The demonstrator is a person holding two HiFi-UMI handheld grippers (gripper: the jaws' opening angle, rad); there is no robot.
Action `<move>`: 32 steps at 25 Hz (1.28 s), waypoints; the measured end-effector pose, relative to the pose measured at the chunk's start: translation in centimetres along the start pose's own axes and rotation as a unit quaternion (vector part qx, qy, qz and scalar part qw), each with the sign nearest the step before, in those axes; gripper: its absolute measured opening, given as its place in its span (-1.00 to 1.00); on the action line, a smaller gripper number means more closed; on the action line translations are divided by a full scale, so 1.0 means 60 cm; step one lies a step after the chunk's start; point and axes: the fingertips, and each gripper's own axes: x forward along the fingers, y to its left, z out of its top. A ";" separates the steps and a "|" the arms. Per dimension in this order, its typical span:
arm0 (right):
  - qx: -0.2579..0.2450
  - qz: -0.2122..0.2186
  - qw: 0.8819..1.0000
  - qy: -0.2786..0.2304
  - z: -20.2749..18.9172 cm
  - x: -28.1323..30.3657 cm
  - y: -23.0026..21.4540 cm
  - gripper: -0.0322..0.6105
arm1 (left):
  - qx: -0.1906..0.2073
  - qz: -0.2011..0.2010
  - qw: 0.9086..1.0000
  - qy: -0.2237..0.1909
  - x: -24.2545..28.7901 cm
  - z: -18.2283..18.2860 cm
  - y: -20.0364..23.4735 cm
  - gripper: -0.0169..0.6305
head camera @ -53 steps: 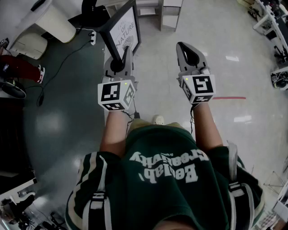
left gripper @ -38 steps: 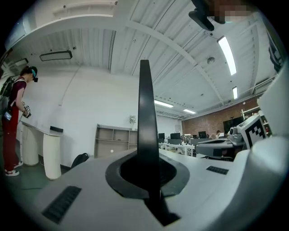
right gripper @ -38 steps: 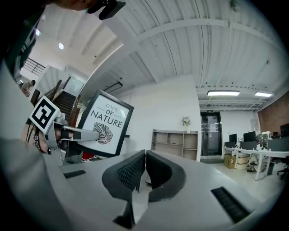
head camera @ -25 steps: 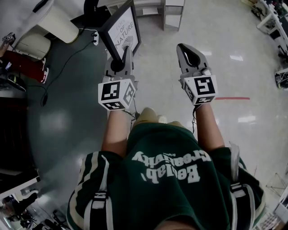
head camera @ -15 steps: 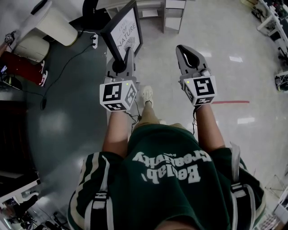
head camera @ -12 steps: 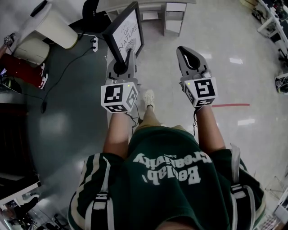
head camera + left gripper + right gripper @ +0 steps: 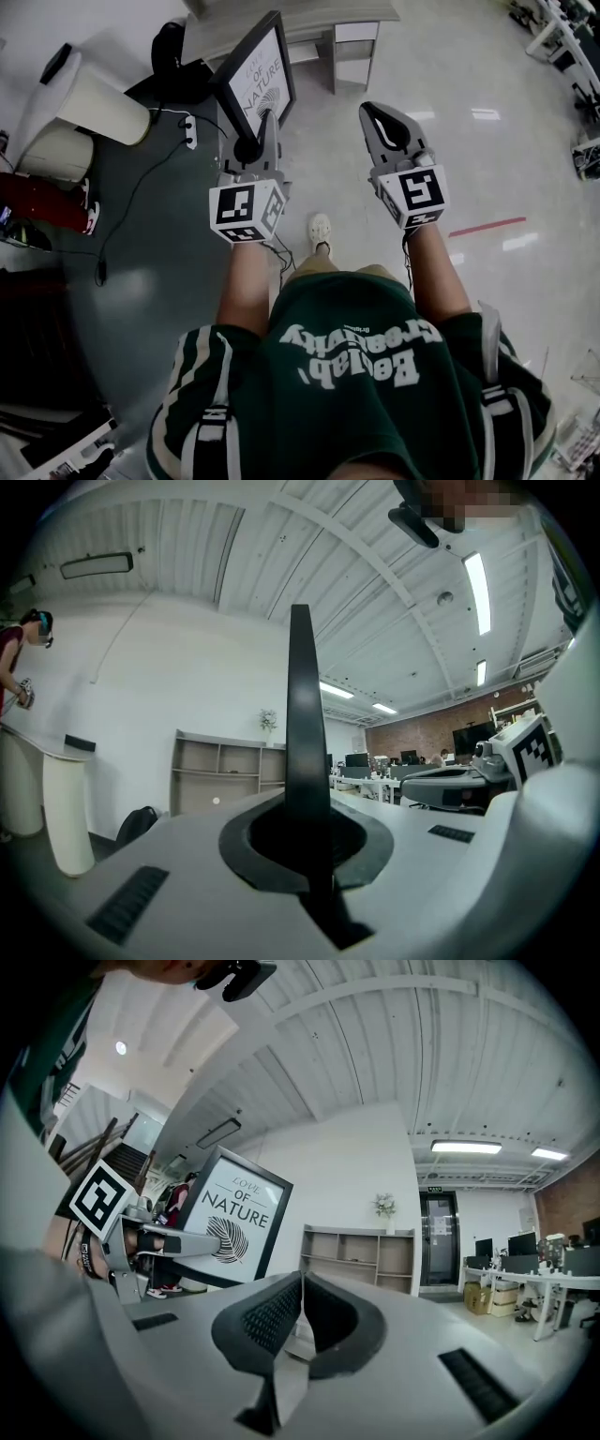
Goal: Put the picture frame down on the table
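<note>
Holding the picture frame (image 7: 261, 67) by its lower edge, the left gripper (image 7: 265, 120) has its fingers (image 7: 169, 874) pinching the thin dark rim, so the frame's up in the air over the shiny floor (image 7: 487, 169). The print says "LOVE OF NATURE". The right gripper (image 7: 368, 111) sits just beside it, with its fingers (image 7: 258, 1321) pressed together on nothing.

Seen from the left gripper view, the picture frame (image 7: 301, 696) is only a dark edge-on strip, its printed face out of sight and its lower end buried in the left gripper (image 7: 306, 841), which in the head view also covers the frame's bottom edge.
</note>
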 end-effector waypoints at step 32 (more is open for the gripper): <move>-0.035 -0.061 0.996 -0.055 0.013 -0.023 0.030 -0.79 | 0.028 -0.069 0.995 -0.067 -0.017 0.024 -0.013 -0.87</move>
